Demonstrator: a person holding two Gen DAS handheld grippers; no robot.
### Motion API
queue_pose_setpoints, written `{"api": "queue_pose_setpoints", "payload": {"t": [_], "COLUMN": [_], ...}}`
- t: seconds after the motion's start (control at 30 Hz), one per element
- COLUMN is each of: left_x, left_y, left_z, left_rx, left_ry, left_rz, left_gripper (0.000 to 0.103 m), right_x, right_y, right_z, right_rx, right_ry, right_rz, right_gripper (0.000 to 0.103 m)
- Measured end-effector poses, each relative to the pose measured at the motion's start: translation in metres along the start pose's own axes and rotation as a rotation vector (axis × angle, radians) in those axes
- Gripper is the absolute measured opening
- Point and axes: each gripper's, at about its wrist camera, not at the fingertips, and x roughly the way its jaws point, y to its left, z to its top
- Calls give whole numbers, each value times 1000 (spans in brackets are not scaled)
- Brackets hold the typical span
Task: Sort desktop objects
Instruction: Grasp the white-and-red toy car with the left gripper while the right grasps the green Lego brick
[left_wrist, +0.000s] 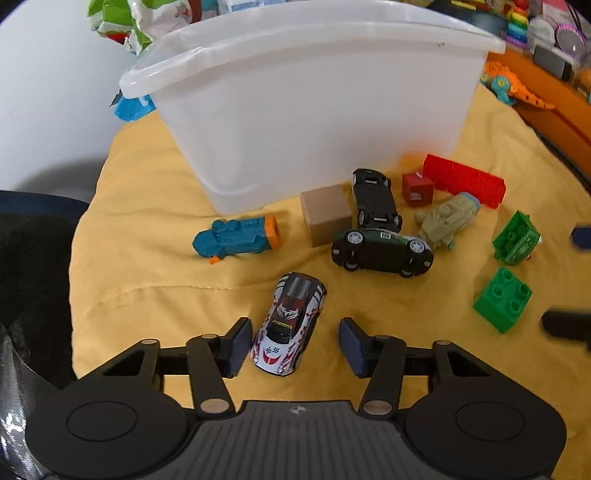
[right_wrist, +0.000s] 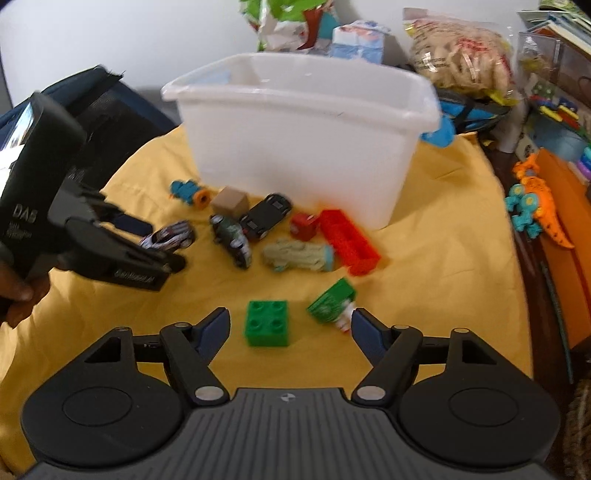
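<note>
Crowding white bin (left_wrist: 314, 122): scattered toy cars (left_wrist: 382, 251)

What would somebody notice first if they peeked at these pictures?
Probably the big white tub, standing at the back of the yellow cloth. Toys lie scattered in front of it: a blue toy, a black car upside down and a long red block. Closest of all, the left claw is open around a white racing car, and the right claw is open over a green brick.

I had left gripper (left_wrist: 293, 345) open w/ white toy car (left_wrist: 288, 325) btwn pads, left pad just beside it; white bin (left_wrist: 314, 110) behind.
</note>
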Motion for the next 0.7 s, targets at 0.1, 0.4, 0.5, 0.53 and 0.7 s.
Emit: {"api": "queue_pose_setpoints", "payload": {"t": [0.1,0.4,0.5,0.53,0.7], "left_x": [-2,-18,-15,-13,-5], "left_y": [2,0,-5,-3,8], "left_z": [-2,-16,-17,-17,-11], "left_rx": [-42,-159,-128,-134,-199], "left_ry": [-3,19,21,18,3], "left_rz": [12,12,27,25,0], "left_gripper": [38,32,33,34,39], "right_x": [10,38,45,46,46], "right_y": [5,9,8,8,14], "right_z": [-1,-4,-5,-6,-6], "right_rx": [14,54,69,70,21], "right_ry": [15,54,68,64,66], "right_rz": [3,8,7,7,-5], "right_gripper": [74,58,59,59,38]}}
